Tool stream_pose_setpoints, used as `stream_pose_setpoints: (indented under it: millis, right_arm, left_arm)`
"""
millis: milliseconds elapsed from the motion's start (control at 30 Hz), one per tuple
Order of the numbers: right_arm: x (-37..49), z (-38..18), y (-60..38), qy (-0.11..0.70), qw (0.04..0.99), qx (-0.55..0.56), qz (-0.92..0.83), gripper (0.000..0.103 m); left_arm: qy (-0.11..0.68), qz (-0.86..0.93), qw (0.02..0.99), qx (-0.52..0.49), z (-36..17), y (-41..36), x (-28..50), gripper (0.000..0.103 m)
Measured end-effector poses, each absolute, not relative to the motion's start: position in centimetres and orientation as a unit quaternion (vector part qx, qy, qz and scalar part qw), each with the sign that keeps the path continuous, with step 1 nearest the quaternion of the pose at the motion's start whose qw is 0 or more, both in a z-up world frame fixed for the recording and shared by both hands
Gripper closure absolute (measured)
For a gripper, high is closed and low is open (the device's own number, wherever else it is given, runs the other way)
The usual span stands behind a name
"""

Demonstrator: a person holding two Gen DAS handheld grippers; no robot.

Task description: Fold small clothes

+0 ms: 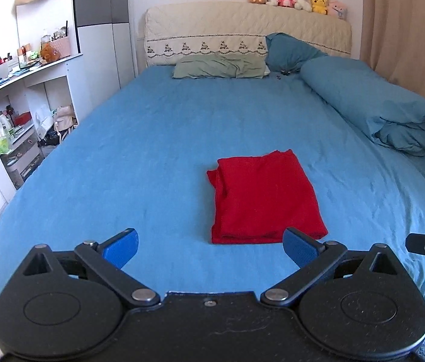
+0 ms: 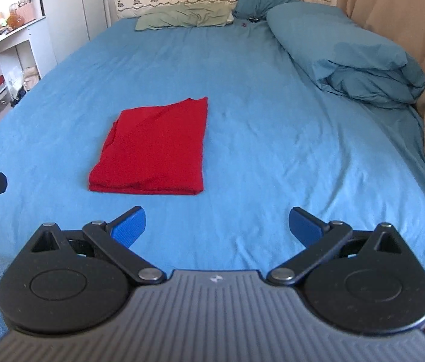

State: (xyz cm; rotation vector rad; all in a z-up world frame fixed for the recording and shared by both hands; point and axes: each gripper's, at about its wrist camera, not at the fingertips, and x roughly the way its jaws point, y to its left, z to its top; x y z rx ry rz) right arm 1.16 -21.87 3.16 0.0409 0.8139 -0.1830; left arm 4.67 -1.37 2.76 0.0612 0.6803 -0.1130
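I hold both tools above the near edge of the bed (image 1: 158, 138), and both are empty. My left gripper (image 1: 211, 249) has its blue pads spread as wide as they go, with nothing between them. My right gripper (image 2: 217, 224) is spread wide in the same way and holds nothing.

The red garment (image 1: 265, 199) lies flat on the blue sheet, already folded into a neat rectangle with several layers visible at its near edge. From my left gripper it is at about 1 o'clock, just beyond the right pad. From my right gripper the red garment (image 2: 155, 150) is at about 11 o'clock and a little more apart. So I judge the left hand is the nearer one. The long axis of the rectangle runs away from me, toward the headboard (image 1: 247, 33), and the short folded edge faces my tools.

I judge that the fold is finished or nearly finished.

I cannot read any brand or label on the garment. On my right tool there is only a small pale logo, too small to read.
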Motion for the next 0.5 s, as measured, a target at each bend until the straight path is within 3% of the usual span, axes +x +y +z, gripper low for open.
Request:
stream_pose_setpoints:
  millis: [500]
  right_arm:
    - [0.76,3.7,-21.66,0.392,0.916,0.021,-0.085,0.0]
  left_arm:
    - [0.31,-0.055,0.948,0.046,3.24,-1.3,3.78,0.0]
